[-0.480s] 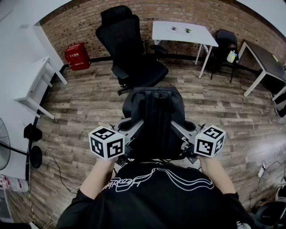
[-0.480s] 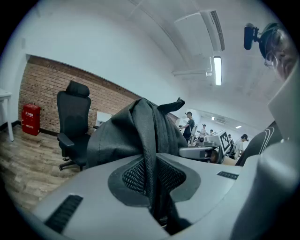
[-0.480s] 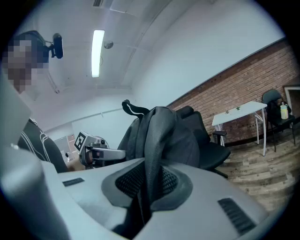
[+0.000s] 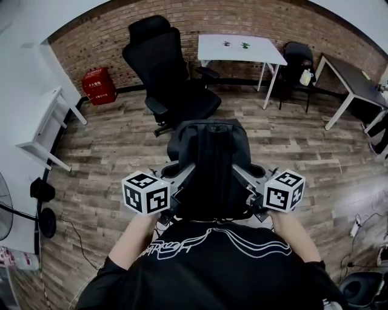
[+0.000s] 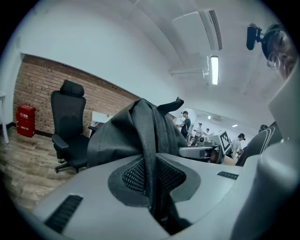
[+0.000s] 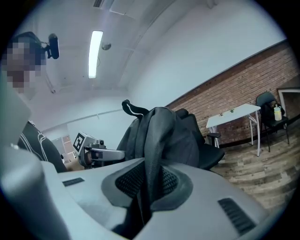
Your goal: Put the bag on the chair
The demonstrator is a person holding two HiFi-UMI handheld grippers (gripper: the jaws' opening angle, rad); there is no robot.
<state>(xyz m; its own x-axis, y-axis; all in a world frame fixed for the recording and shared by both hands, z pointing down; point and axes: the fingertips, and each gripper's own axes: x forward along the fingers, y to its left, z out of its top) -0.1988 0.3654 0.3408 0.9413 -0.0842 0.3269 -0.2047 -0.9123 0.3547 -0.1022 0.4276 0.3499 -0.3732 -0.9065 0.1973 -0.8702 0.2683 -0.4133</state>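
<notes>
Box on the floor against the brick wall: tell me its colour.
Red. The box shows best in the head view.

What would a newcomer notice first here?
A black backpack hangs centre-frame, gripped on either side by the left tool and the right tool. Just beyond it a black office chair stands on the wood floor, with a red box at the brick wall to its left.

Brick wall point(image 4: 291, 18) at back, wood-plank floor point(image 4: 109, 157), white table point(image 4: 239, 47), red box point(image 4: 99, 85) by wall, ceiling tube light point(image 5: 214, 69) on.
</notes>
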